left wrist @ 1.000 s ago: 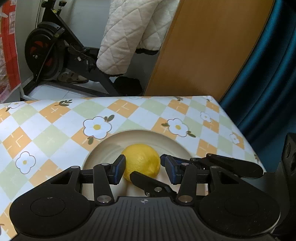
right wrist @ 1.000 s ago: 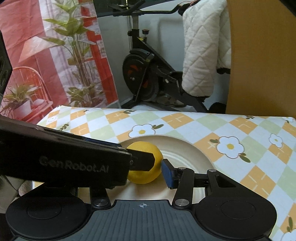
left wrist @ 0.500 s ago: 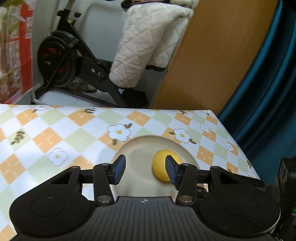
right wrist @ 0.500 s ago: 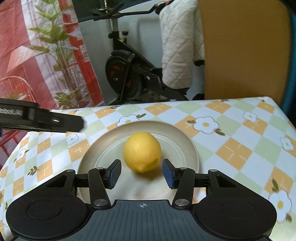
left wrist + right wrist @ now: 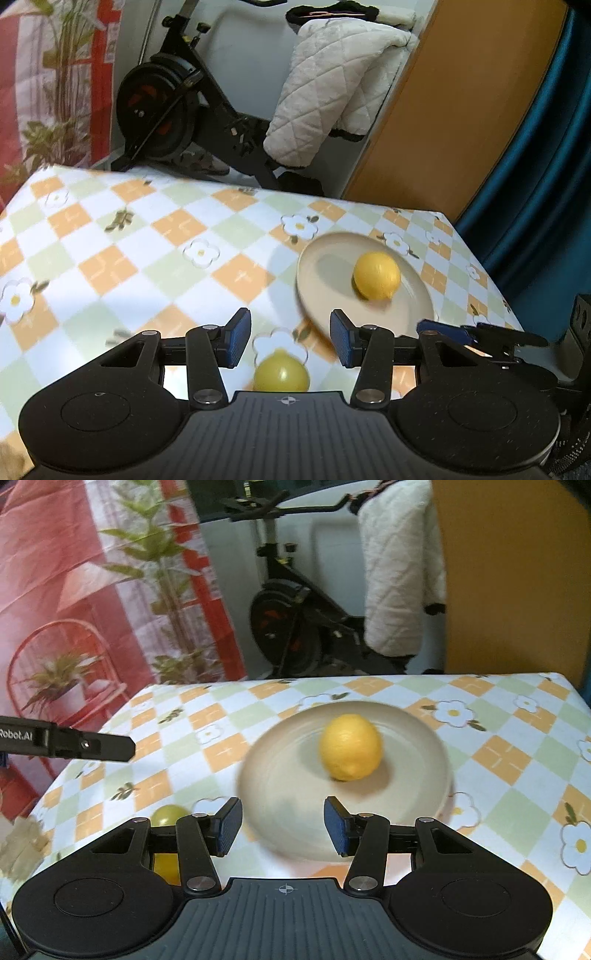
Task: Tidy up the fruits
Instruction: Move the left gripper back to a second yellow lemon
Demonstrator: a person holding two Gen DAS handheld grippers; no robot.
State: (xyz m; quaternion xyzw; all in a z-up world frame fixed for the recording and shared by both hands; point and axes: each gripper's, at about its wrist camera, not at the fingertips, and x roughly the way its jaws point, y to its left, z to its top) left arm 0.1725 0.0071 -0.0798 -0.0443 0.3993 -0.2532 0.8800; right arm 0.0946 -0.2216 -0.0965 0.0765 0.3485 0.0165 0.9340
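Lemon [image 5: 350,746] sits on the cream plate [image 5: 424,775], right of centre on the flowered bench [image 5: 517,738]. A second yellow-green fruit [image 5: 280,373] lies loose on the cloth, just off the plate's near-left rim.

Left hand-held gripper [image 5: 290,341]: jaws partly open, nothing between the pads; the loose fruit is below the gap, untouched. Right hand-held gripper [image 5: 282,825]: partly open, empty, aimed at the plate.

Risks: round fruit may roll toward the near bench edge if a pad nudges it off-centre; the jaw gap looks only slightly wider than the fruit, so a finger could land on top; the two grippers are close and could clash.

Lemon's long axis lies roughly flat, nipple end probably toward the right camera, though blur makes that unsure.
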